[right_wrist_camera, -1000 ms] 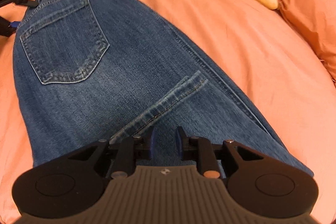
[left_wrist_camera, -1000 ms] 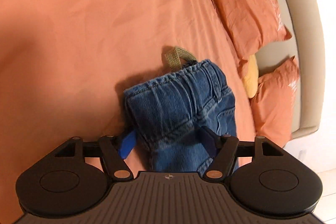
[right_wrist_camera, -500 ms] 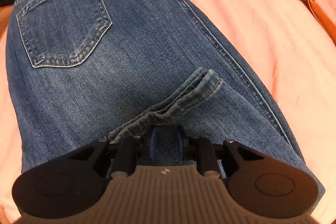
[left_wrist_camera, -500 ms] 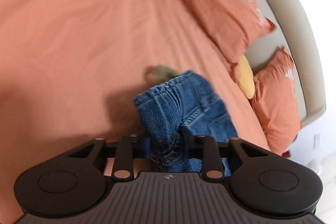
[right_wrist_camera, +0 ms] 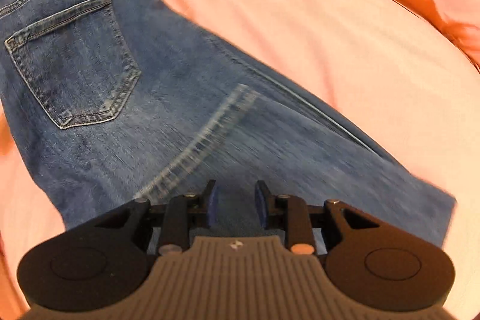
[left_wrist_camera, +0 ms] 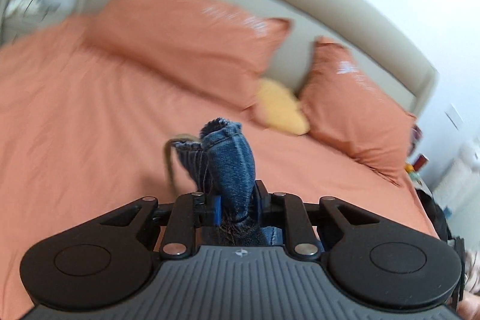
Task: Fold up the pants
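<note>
Bed carries everything; orange sheet, beige headboard at the far side. Two orange pillows lean on the headboard: large one, smaller one beside it. Yellow cushion sits between the pillows, in front of the headboard. Jeans lie spread on the sheet, back pocket up, well short of the headboard.

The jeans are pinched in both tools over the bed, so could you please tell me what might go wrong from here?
1. The left tool grips only a small bunched wad of the jeans at the waistband; it may slip free.
2. The right tool has its fingers close over the denim near the folded hem, but the pinch itself is hidden, so the fold may fall open.
3. Both views are blurred, so fast motion may skew the layers.
</note>
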`<action>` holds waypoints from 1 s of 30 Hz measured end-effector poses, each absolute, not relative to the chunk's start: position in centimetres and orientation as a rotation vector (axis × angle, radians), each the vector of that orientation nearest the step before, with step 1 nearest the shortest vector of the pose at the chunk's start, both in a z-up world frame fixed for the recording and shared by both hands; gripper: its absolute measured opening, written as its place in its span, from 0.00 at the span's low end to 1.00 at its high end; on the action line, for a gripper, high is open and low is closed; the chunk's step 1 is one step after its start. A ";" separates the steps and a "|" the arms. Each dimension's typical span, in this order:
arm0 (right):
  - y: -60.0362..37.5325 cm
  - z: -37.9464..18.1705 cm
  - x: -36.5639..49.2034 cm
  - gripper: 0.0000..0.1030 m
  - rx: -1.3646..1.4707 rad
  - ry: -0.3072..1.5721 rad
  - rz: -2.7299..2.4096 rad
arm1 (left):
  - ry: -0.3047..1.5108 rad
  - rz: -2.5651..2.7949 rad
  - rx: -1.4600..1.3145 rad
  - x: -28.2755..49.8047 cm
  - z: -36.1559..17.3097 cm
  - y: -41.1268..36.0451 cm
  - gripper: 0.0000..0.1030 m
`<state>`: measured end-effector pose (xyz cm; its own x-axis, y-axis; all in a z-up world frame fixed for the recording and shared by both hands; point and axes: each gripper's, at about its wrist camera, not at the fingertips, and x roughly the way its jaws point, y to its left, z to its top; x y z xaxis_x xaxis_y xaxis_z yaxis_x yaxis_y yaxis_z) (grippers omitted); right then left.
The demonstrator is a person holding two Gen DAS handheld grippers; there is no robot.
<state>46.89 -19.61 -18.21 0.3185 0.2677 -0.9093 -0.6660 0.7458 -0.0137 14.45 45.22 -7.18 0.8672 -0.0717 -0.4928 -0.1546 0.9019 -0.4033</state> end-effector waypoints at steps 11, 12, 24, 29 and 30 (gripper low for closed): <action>-32.9 -16.6 43.8 0.23 -0.207 1.058 0.572 | 0.492 -0.170 -0.080 17.3 -2.2 23.6 0.16; -33.9 -16.7 43.4 0.23 -0.191 1.060 0.566 | 0.507 -0.192 -0.053 17.5 -2.8 21.6 0.16; -44.3 -19.2 38.9 0.23 -0.082 1.080 0.494 | 0.846 -0.387 0.223 16.5 -18.7 5.6 0.15; -45.4 -19.6 37.2 0.26 -0.036 1.103 0.503 | 0.954 -0.469 0.123 17.0 -19.9 7.1 0.35; -45.3 -19.4 37.1 0.28 -0.034 1.100 0.497 | 0.968 -0.505 0.088 17.1 -19.7 7.7 0.42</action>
<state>37.09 -45.30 -19.39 0.3554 0.3680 -0.8592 -0.4014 0.8903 0.2152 17.08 7.67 -19.72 0.4608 -0.3717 -0.8059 0.4487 0.8811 -0.1498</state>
